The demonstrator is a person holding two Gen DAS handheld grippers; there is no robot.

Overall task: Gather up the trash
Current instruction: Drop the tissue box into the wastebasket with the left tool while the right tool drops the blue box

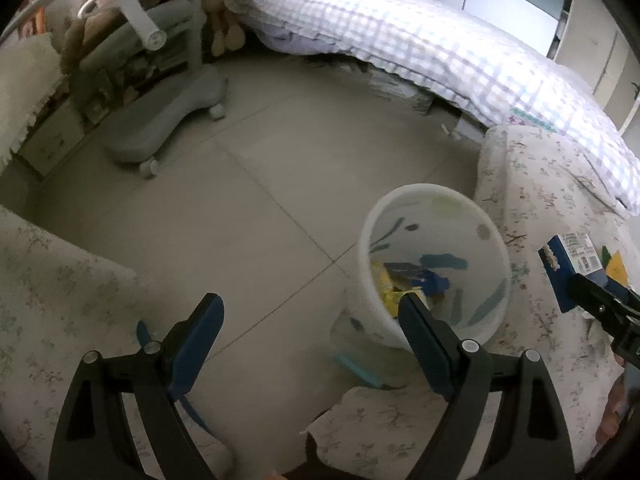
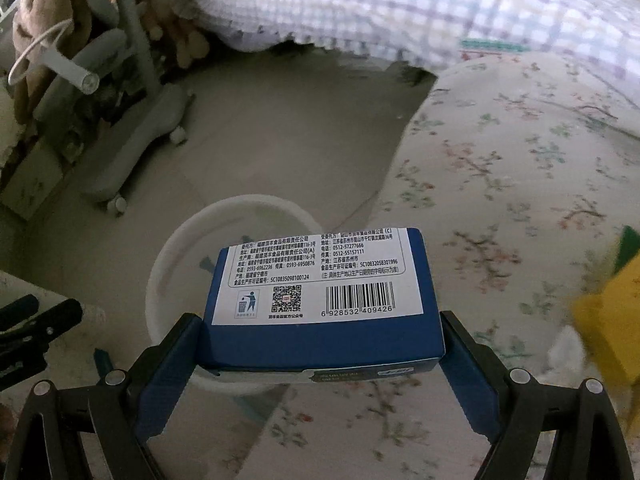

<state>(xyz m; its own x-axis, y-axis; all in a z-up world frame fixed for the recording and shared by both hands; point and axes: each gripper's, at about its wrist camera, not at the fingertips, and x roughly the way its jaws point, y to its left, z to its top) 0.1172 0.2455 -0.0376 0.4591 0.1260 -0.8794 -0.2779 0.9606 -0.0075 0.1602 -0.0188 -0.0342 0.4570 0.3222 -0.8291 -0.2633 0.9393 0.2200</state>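
A white trash bin (image 1: pixel 434 268) with painted leaf marks stands on the floor beside a floral cushion and holds yellow and blue trash (image 1: pixel 404 280). My left gripper (image 1: pixel 310 312) is open and empty, low over the floor just left of the bin. My right gripper (image 2: pixel 320 344) is shut on a blue box (image 2: pixel 320 300) with a white barcode label, held above the near rim of the bin (image 2: pixel 232 208). The box also shows in the left wrist view (image 1: pixel 572 268), to the right of the bin. A yellow and green item (image 2: pixel 612 320) lies on the cushion at right.
A floral-covered cushion (image 2: pixel 520 160) fills the right side, with a checked quilt on a bed (image 1: pixel 420 40) behind it. A grey wheeled chair base (image 1: pixel 160 128) stands at the far left on the tiled floor (image 1: pixel 260 200). More floral fabric (image 1: pixel 48 300) lies at the left.
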